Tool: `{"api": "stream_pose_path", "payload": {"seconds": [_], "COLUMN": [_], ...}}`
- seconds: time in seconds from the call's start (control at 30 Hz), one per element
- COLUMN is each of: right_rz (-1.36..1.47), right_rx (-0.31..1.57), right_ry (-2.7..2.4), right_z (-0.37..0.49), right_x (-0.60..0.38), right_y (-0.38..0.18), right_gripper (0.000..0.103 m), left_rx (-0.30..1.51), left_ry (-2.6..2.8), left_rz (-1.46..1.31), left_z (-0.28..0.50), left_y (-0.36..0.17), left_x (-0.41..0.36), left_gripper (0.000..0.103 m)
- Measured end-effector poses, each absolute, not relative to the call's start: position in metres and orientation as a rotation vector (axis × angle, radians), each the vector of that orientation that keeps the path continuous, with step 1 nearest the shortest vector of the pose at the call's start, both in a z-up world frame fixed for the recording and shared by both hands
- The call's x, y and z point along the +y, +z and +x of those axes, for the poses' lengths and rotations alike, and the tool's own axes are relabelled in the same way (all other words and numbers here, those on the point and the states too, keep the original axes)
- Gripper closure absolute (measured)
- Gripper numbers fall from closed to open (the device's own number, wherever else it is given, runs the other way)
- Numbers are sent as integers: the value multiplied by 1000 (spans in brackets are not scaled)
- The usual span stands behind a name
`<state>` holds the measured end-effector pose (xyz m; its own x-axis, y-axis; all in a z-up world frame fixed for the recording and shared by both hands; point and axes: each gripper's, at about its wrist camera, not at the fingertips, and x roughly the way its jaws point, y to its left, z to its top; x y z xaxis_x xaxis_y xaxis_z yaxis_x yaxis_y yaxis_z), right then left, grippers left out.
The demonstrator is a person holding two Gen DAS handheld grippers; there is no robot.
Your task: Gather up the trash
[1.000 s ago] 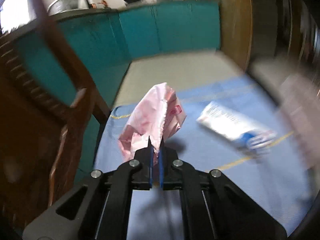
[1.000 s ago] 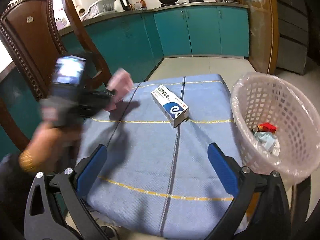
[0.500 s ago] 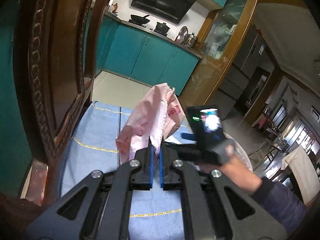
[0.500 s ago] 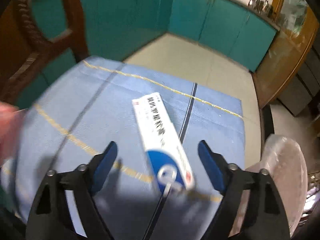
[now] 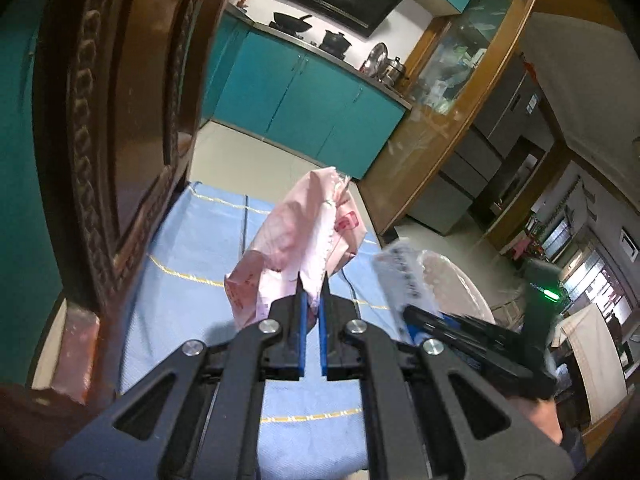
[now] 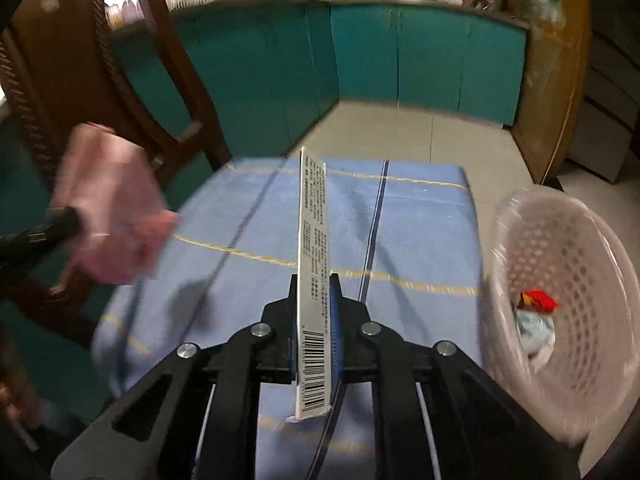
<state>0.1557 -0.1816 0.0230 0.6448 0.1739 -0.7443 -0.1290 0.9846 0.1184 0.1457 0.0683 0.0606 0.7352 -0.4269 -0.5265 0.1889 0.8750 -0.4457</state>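
Observation:
My left gripper (image 5: pixel 313 280) is shut on a crumpled pink plastic wrapper (image 5: pixel 308 224), held up above the blue tablecloth (image 5: pixel 192 248). In the right wrist view the same wrapper (image 6: pixel 112 204) hangs blurred at the left. The jaws of my right gripper (image 6: pixel 314 280) are closing, and their pads press a long white medicine box (image 6: pixel 314 216) that stands on edge above the cloth, barcode end towards the camera. The left wrist view shows that box (image 5: pixel 404 280) blurred beside a pink mesh basket (image 5: pixel 452 280).
The pink basket (image 6: pixel 560 240) stands off the table's right edge, with a red scrap (image 6: pixel 538 300) and pale paper inside. A carved dark wooden chair (image 5: pixel 100 120) rises close on the left. Teal kitchen cabinets (image 6: pixel 400 60) line the far wall beyond a pale floor.
My right gripper went from wide open to shut on the white box, which has left the cloth and now stands on edge. The left gripper swung round, still holding the pink wrapper.

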Motion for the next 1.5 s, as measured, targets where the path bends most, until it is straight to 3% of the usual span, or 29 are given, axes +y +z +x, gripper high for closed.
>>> {"api": "stream_pose_path", "payload": {"seconds": [0.3, 1.5], "right_rz": [136, 143], "right_rx": [684, 709], "right_ry": [164, 167], "right_z": [105, 105], "right_x": [-179, -179], "right_y": [47, 42], "right_gripper": [90, 90], "left_rx": [682, 705], "left_ry": [-363, -299], "left_rz": [-281, -192], "left_z": [129, 134], "left_y": [57, 46], "left_x": [30, 24], "left_gripper": [97, 97]}}
